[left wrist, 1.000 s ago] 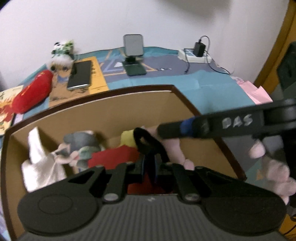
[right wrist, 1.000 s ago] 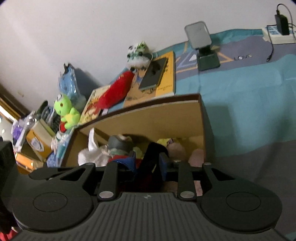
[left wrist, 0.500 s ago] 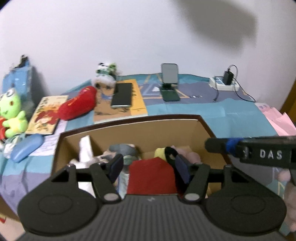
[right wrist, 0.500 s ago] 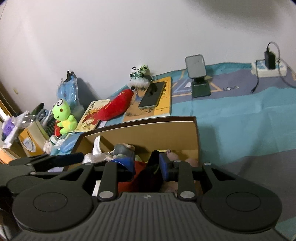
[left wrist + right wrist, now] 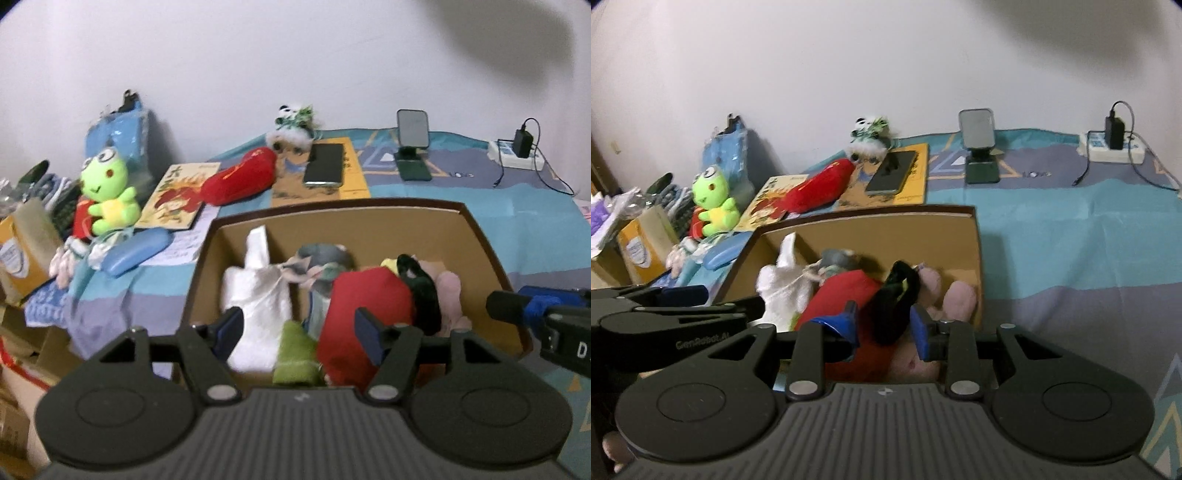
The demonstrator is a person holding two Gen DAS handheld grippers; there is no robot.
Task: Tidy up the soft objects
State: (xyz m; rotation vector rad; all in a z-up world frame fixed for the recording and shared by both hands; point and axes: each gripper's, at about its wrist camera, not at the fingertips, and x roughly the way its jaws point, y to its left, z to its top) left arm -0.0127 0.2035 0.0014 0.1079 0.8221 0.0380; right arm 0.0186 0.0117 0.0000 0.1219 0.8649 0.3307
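A cardboard box (image 5: 332, 221) (image 5: 886, 229) on the bed holds soft things: a white cloth (image 5: 258, 295), a grey plush (image 5: 325, 258), a red soft piece (image 5: 362, 306) (image 5: 846, 295), a black item (image 5: 421, 291) (image 5: 897, 295), a pink plush (image 5: 945, 295) and a green cloth (image 5: 295, 354). My left gripper (image 5: 299, 332) is open and empty above the box's near edge. My right gripper (image 5: 882, 328) is open, its blue pads either side of the black item without gripping it.
Outside the box lie a red plush (image 5: 240, 181) (image 5: 820, 188), a green frog plush (image 5: 107, 192) (image 5: 713, 203) and a panda plush (image 5: 295, 125). A phone (image 5: 325, 162) lies on a book, with a phone stand (image 5: 412, 144), power strip (image 5: 517, 155) and a yellow box (image 5: 22, 251).
Both grippers have pulled up and back from the box. The left gripper went from shut to open. The right gripper opened and let go of the black item.
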